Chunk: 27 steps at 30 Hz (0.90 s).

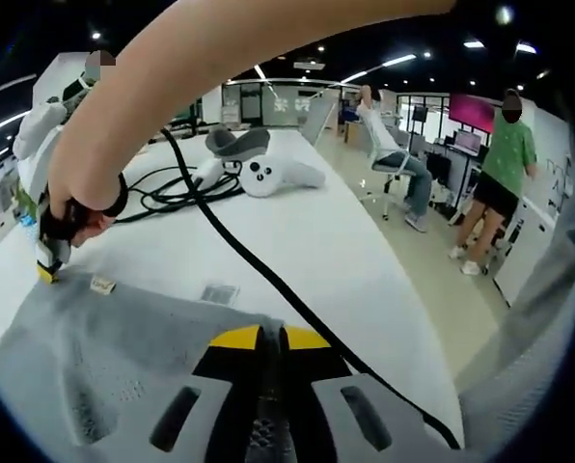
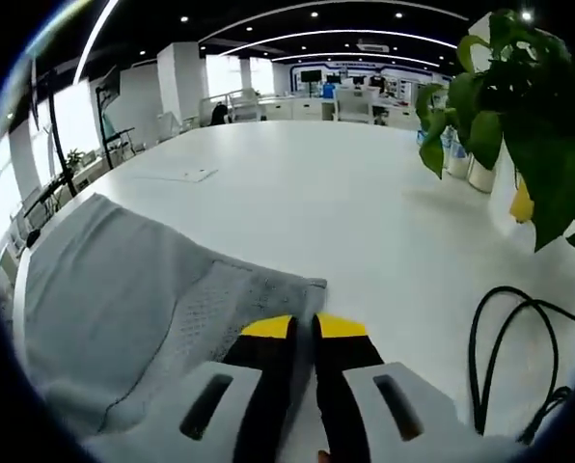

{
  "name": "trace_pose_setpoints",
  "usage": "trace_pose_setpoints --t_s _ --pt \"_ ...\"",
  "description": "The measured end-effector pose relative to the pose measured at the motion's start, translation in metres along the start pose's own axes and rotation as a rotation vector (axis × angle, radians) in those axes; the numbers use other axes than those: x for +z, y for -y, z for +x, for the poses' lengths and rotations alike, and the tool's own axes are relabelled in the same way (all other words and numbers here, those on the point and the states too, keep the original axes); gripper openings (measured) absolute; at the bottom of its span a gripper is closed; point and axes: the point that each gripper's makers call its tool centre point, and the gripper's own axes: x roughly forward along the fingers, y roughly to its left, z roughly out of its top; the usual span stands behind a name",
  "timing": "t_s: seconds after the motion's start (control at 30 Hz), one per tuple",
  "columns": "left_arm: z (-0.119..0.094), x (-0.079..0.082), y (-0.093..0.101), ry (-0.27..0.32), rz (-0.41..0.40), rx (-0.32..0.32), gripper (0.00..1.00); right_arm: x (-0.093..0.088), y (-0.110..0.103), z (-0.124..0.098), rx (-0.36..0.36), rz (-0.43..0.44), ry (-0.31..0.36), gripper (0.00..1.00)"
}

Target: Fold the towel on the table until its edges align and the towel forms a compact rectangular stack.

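— What's the left gripper (image 1: 270, 338) doing, up close?

— Its yellow-tipped fingers (image 1: 235, 338) are pressed together, right at the near edge of the grey towel (image 1: 95, 357). There seems to be cloth pinched between them, though I can't say for sure from here. The towel lies flat on the white table (image 1: 307, 241), with a small label (image 1: 102, 285) at its far edge.

— And the other one?

— In the left gripper view the right gripper (image 1: 48, 262) comes in under the person's bare arm (image 1: 220, 58), its tip down on the towel's far corner. In the right gripper view the right gripper (image 2: 305, 328) has its fingers (image 2: 268, 328) closed too, sitting at the corner of the towel (image 2: 123, 289); whether they actually hold cloth I cannot tell.

— What else is on the table?

— A black cable (image 1: 268, 280) runs across the white top past the left gripper. Further back it lies in loops beside a white controller (image 1: 273, 176) and a grey and white headset (image 1: 237, 143). In the right gripper view another loop of black cable (image 2: 519, 338) lies to the right, and a sheet of paper (image 2: 186, 175) sits further off.

— And beyond that?

— A green potted plant (image 2: 500, 106) stands at the table's right edge. Off past the table, a person in a green shirt (image 1: 505, 164) stands on the floor, and another person (image 1: 398, 154) sits in a chair.
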Motion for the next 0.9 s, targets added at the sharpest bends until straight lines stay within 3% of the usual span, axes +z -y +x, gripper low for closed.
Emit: trace_pose_setpoints --t_s 0.13,0.33,0.9 --pt "0.0 0.0 0.0 0.005 -0.013 0.005 0.07 0.001 0.001 0.0 -0.006 -0.023 -0.003 0.0" --pt "-0.007 0.004 0.001 0.031 -0.074 0.0 0.07 0.001 -0.001 -0.003 0.006 -0.036 -0.01 0.0" --pt "-0.044 0.029 -0.008 0.13 -0.13 0.062 0.07 0.041 -0.013 -0.035 0.01 -0.037 0.088 0.0"
